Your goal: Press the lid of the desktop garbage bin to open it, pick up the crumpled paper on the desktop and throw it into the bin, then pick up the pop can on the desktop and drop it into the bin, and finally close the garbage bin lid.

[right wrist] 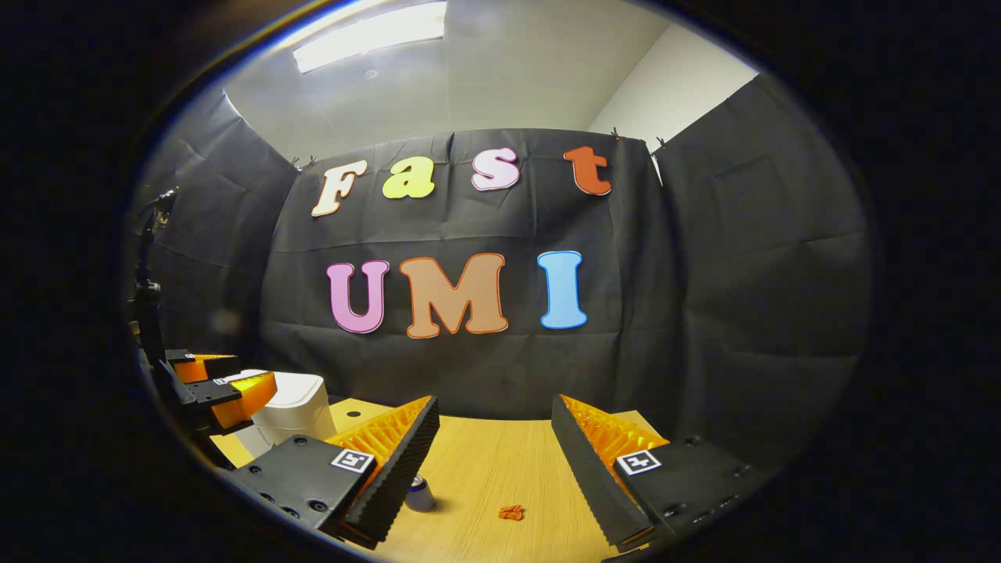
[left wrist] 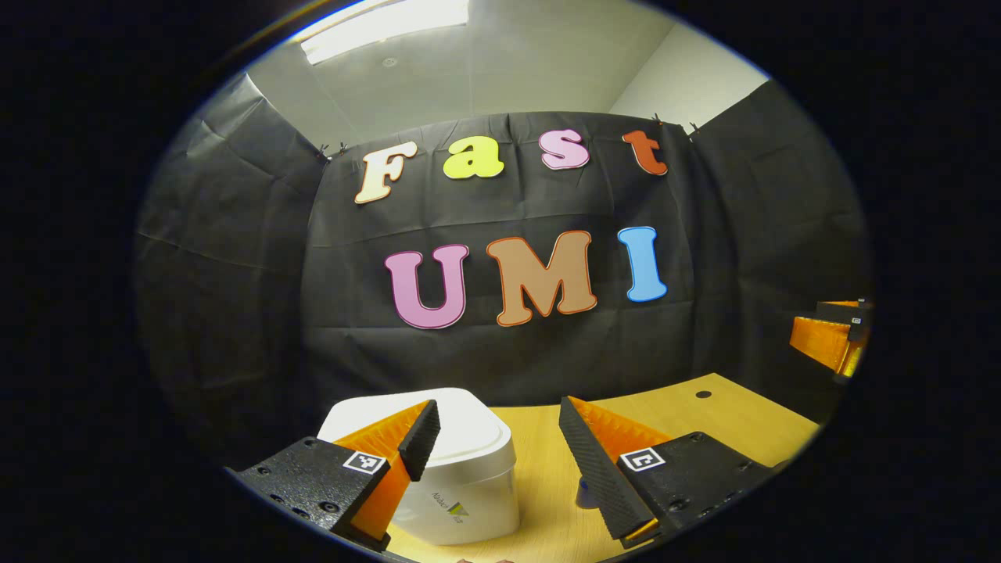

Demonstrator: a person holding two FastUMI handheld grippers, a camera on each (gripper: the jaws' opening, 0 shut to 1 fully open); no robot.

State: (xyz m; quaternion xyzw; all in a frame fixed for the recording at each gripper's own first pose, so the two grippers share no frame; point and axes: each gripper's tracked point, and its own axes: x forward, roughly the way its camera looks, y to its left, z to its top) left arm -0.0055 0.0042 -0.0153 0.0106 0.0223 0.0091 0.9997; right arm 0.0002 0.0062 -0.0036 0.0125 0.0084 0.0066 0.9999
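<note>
A white desktop bin [left wrist: 469,477] with its lid [left wrist: 461,426] down stands on the wooden table, just beyond my left gripper [left wrist: 500,446], which hovers open with its left finger over the lid's near side. Behind that gripper's right finger peeks the pop can [left wrist: 585,493]. In the right gripper view the pop can [right wrist: 420,494] stands upright beside a small orange crumpled paper [right wrist: 511,512]. Both lie on the table below my right gripper [right wrist: 493,450], which is open and holds nothing. The bin [right wrist: 295,405] sits at the left there, with the left gripper [right wrist: 223,383] in front of it.
The wooden table [right wrist: 500,469] runs back to the black cloth wall. A small dark hole [left wrist: 702,394] marks the tabletop near its far edge. The right gripper [left wrist: 830,338] shows at the far right of the left gripper view. A dark stand [right wrist: 147,289] rises at the left.
</note>
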